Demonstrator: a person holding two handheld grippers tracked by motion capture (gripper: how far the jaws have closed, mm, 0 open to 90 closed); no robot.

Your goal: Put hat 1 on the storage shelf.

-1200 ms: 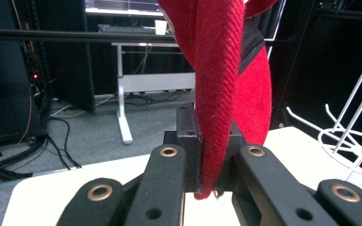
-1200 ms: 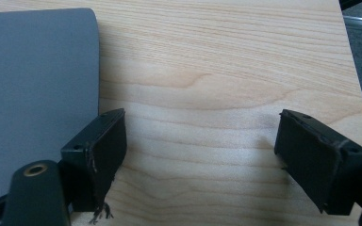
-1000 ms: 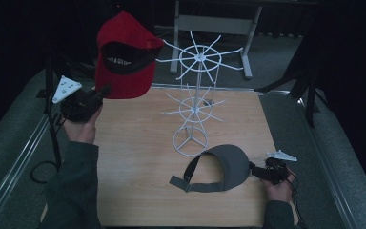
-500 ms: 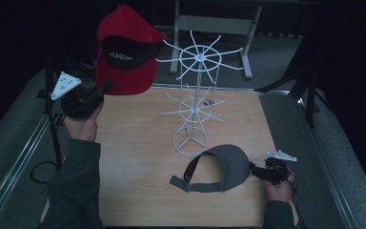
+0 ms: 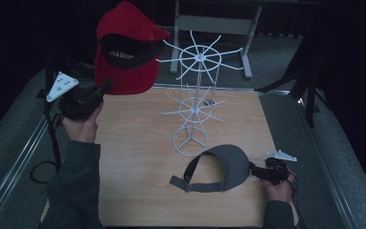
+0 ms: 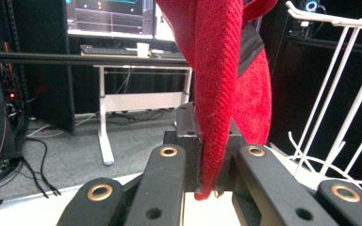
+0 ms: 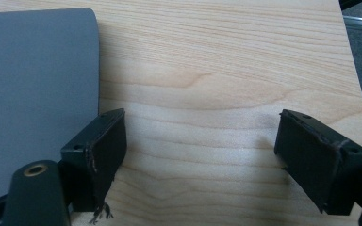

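Observation:
A red cap (image 5: 124,47) hangs in the air at the upper left, its underside facing me, with my left gripper (image 5: 104,88) shut on its edge. In the left gripper view the red fabric (image 6: 217,94) is pinched between the closed jaws of the left gripper (image 6: 209,165). A grey visor (image 5: 228,164) lies flat on the wooden table (image 5: 138,157). My right gripper (image 5: 256,171) rests at the visor's right edge, open. In the right gripper view the right gripper (image 7: 202,141) has only bare wood between its jaws, and the visor (image 7: 37,70) lies outside its left jaw.
A white wire rack (image 5: 195,95) with two tiers of spokes stands in the middle of the table, right of the cap; it is also seen as the rack (image 6: 339,94) in the left gripper view. Metal rails edge the table. A desk frame (image 5: 214,24) stands behind.
The red cap has risen slightly in my left gripper. The right gripper and the visor have stayed put.

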